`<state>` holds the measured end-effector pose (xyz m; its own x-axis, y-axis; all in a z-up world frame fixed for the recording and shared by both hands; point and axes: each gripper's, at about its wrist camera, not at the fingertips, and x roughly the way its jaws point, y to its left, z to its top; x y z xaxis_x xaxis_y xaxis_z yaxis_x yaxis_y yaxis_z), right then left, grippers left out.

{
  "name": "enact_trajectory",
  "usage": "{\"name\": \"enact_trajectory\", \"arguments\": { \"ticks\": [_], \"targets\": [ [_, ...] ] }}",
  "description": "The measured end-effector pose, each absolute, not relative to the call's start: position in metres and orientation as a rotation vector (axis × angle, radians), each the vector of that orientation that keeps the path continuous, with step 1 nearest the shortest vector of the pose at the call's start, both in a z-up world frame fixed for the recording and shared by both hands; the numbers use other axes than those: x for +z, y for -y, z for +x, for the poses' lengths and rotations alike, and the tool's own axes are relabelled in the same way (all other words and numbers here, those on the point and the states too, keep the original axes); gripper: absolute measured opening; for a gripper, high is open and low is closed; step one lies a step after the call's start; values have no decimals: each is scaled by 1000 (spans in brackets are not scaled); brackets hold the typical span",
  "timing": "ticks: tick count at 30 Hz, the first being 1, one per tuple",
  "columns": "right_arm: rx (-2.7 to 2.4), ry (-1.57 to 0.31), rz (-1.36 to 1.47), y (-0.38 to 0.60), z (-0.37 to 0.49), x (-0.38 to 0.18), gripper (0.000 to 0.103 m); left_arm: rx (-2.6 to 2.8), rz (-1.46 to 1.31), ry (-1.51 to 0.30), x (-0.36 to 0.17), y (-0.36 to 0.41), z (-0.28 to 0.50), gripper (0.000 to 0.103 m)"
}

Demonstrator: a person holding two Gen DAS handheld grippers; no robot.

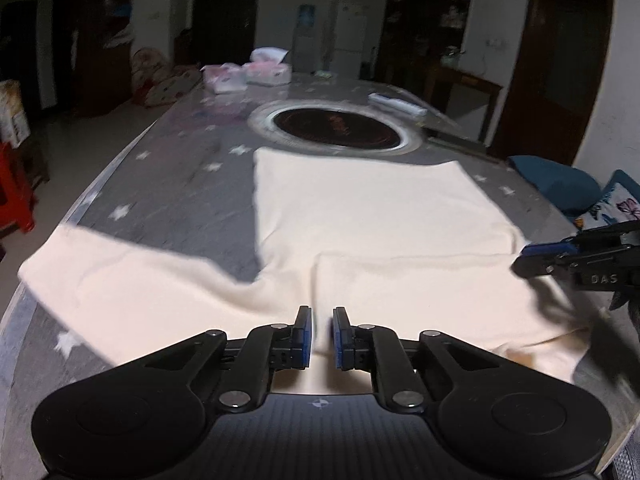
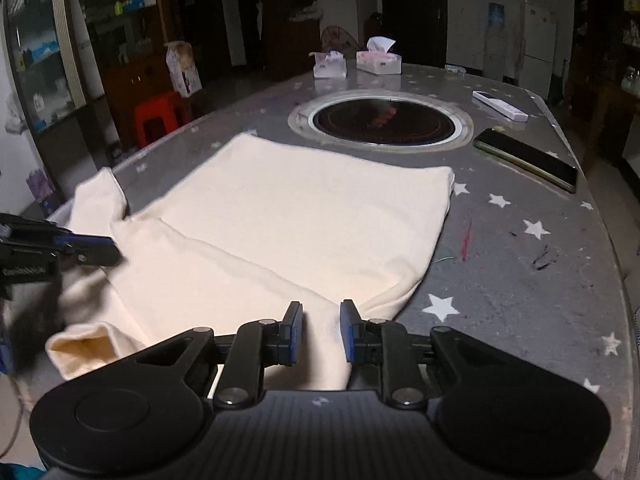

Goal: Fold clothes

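Note:
A cream long-sleeved garment (image 1: 360, 216) lies flat on the grey star-patterned table (image 1: 180, 184). One sleeve stretches to the left (image 1: 100, 272); the other is folded across the near part of the body. My left gripper (image 1: 322, 334) is narrowly open over the near edge of the cloth, with fabric between the pads. My right gripper (image 2: 320, 328) is partly open over the garment's (image 2: 300, 216) near right corner, with cloth between its fingers. Each gripper shows in the other's view: the right (image 1: 576, 256) and the left (image 2: 60, 248).
A round black cooktop (image 2: 384, 120) is set into the table beyond the garment. A phone (image 2: 528, 160) and a white remote (image 2: 500, 106) lie at the right. Tissue boxes (image 2: 352, 62) stand at the far end. A red stool (image 2: 160, 116) and blue cushions (image 1: 560, 184) flank the table.

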<state>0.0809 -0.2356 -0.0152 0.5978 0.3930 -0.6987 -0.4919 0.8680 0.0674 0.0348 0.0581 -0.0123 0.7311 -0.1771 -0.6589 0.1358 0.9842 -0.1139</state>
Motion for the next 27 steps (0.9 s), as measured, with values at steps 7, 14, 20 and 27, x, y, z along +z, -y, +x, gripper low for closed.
{"name": "enact_trajectory", "arguments": {
  "ticks": [7,14,20,27],
  "targets": [
    [524,-755,-171,231,76,-7,25,-64,-131,-663,-1,-96,17,27],
    [569,-726,-172,222,65,6,26,224,-167,-627,-1,-150,23,48],
    [616,-698,-181,210,54,16,30,389,-225,-637,-8,-201,48,48],
    [629,-696,-191,206,47,19,31,388,-300,-652,-23,-227,64,42]
  ]
}}
